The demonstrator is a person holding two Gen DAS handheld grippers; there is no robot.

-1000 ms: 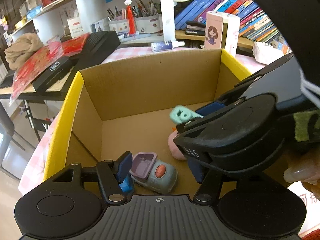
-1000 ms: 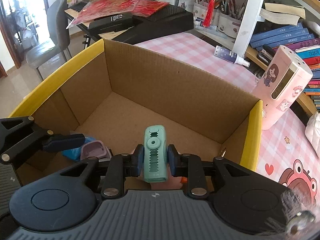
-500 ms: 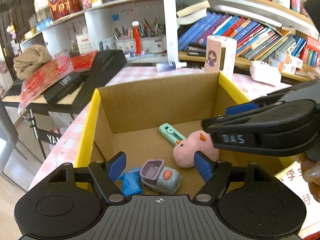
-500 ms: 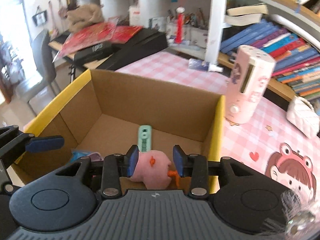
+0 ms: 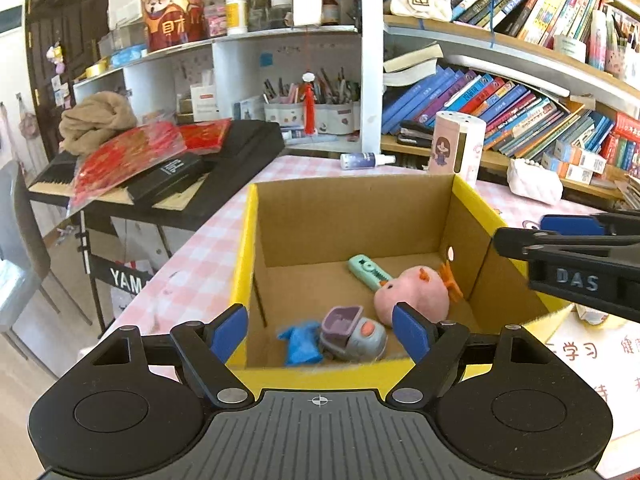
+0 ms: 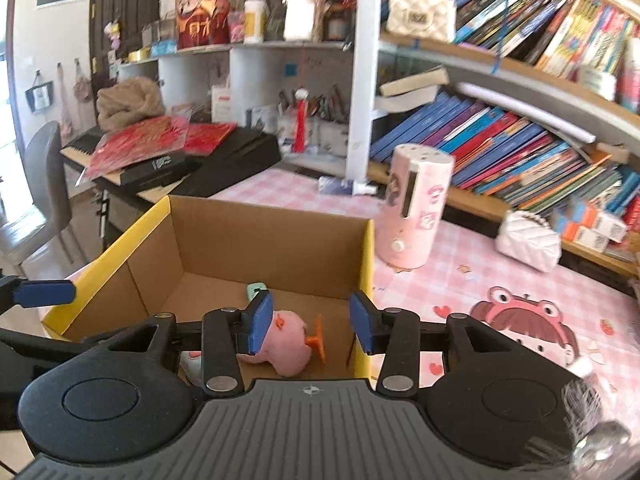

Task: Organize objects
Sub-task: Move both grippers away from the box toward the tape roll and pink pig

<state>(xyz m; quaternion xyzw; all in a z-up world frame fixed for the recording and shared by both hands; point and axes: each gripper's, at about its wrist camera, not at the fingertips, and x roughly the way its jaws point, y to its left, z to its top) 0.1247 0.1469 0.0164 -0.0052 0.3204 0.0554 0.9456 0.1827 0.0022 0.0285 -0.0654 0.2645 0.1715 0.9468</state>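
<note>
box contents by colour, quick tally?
Inside the cardboard box:
Pink: 1, plush toy
Mint green: 1, toothed clip-like item
Blue: 1, crumpled blue piece
Grey and purple: 1, toy car
Total: 4

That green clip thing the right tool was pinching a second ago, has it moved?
Yes. The green clip has left the right tool, whose jaws are opening and empty, and now lies on the cardboard box floor, beside the pink plush.
</note>
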